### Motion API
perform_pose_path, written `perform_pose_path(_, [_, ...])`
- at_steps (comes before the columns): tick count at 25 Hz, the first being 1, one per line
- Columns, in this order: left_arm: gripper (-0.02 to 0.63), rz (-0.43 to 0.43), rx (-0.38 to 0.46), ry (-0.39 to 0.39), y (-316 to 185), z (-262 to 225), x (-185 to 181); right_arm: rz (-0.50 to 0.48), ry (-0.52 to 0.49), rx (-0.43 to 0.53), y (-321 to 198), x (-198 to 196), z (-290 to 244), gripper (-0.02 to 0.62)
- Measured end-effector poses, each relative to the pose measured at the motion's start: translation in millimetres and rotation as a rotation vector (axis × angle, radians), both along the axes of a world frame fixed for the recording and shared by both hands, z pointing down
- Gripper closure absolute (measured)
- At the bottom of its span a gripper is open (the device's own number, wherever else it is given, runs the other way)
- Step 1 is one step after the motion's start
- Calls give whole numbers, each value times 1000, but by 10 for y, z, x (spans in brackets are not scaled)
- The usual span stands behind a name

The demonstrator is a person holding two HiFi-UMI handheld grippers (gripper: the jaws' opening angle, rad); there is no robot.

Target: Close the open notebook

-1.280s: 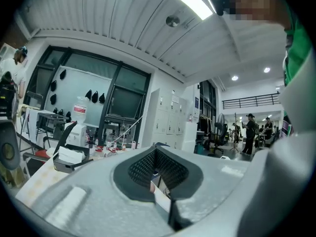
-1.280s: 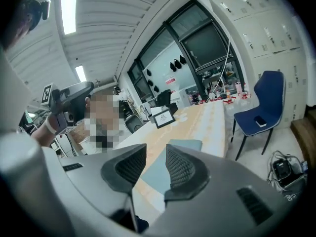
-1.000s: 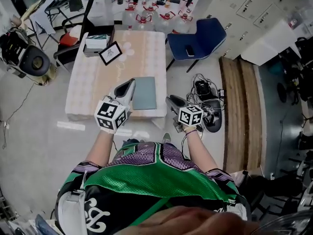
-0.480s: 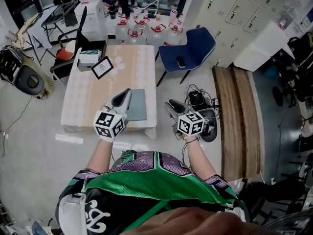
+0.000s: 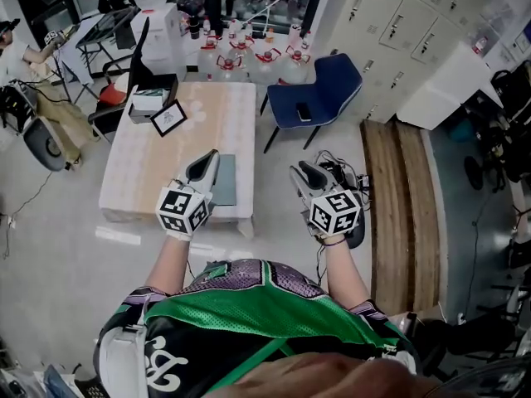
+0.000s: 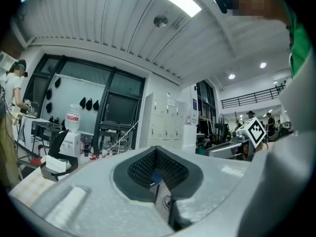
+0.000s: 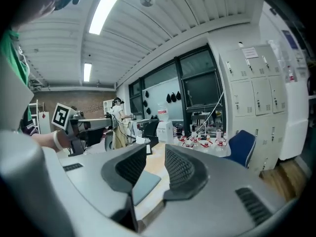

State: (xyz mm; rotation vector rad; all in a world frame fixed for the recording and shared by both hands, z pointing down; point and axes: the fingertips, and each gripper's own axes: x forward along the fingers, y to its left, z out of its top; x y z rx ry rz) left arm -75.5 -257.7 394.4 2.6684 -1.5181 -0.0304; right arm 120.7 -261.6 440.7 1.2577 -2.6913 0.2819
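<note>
The person's jersey point(image 5: 249, 305) fills the near edge of the head view, with both arms reaching forward. The left gripper point(image 5: 207, 162) hangs over the near right part of the bench point(image 5: 141, 168). Its fingers point(image 6: 140, 169) are closed tip to tip with nothing between them. Seen from above, its tip overlaps the left edge of the notebook point(image 5: 226, 181), though whether they touch cannot be judged. The notebook lies flat and already shut, grey-blue cover up, close to the bench's near edge.

The right gripper point(image 5: 303, 172) is held off the bench's right side, above the floor, beside a tangle of cables point(image 5: 342, 166). Its fingers point(image 7: 180, 168) stand apart and hold nothing, and the notebook shows in the gap between them, well beyond.

Farther back, a frame point(image 5: 168, 118) stands tilted near the bench's far left corner, with a box point(image 5: 151, 99) just behind it. To the right of the bench's far end is a blue chair point(image 5: 328, 81) with a phone point(image 5: 304, 111) on its seat. Bottles point(image 5: 249, 56) cluster on the floor past the far edge, and lockers point(image 5: 390, 23) line the far right.
</note>
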Motion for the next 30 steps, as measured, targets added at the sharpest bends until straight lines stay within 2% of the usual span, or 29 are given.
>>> perform_pose_path(4, [591,-29,-16,-5,16,-24,18,29,12,26,-35,213,-98,478])
perform_pose_path(13, [591,-50,13,-7,73,-160,134,169,-81,67,8,685,-349,479])
perform_pose_path(18, [591,-60,32,-11,122,-229,188,217,-71,100,3,778,-449,480])
perform_pose_path(24, [591,-101,41,-7,140,-265,88,306,-51,109,-67,883,-520,480])
perform_pose_path(30, [591,-111,54,-5,196,-249,12,340,-40,128,-17,909,-522,480])
